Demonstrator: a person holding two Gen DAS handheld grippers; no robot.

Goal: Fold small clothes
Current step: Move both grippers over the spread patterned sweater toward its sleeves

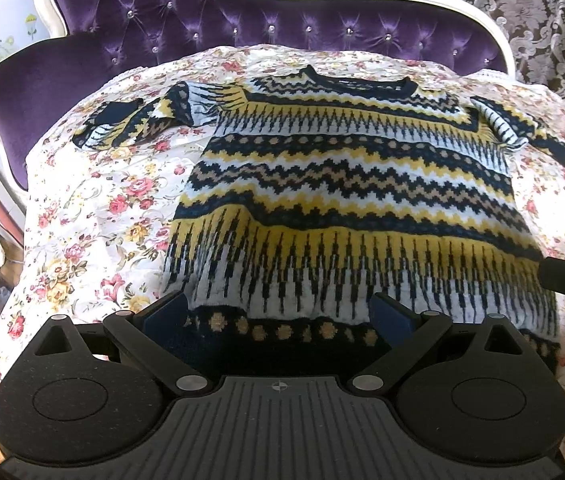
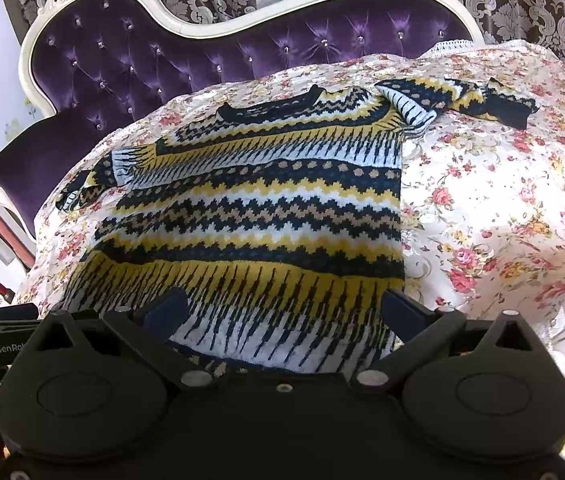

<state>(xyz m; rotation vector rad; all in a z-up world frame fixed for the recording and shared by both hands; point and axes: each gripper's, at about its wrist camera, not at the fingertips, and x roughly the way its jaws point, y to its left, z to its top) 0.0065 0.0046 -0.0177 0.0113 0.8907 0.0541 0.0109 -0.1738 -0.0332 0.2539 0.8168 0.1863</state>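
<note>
Knitwear, a navy, yellow and white zigzag-patterned sweater (image 1: 346, 184), lies flat, front up, on the floral bedspread (image 1: 94, 216). Left gripper (image 1: 282, 312) and right gripper (image 2: 282, 312) hover at its hem, jaws spread wide; each should pinch a hem corner evenly.

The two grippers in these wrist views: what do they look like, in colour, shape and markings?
Both are matte black. The left gripper has dark blue finger pads, two round disc-shaped housings, silver pivot pins, a ribbed centre plate and a small crosshair mark. The right gripper has the same build, but its centre plate is smooth. Beside it, a black part bears white lettering, cut off at "GenRo".
</note>
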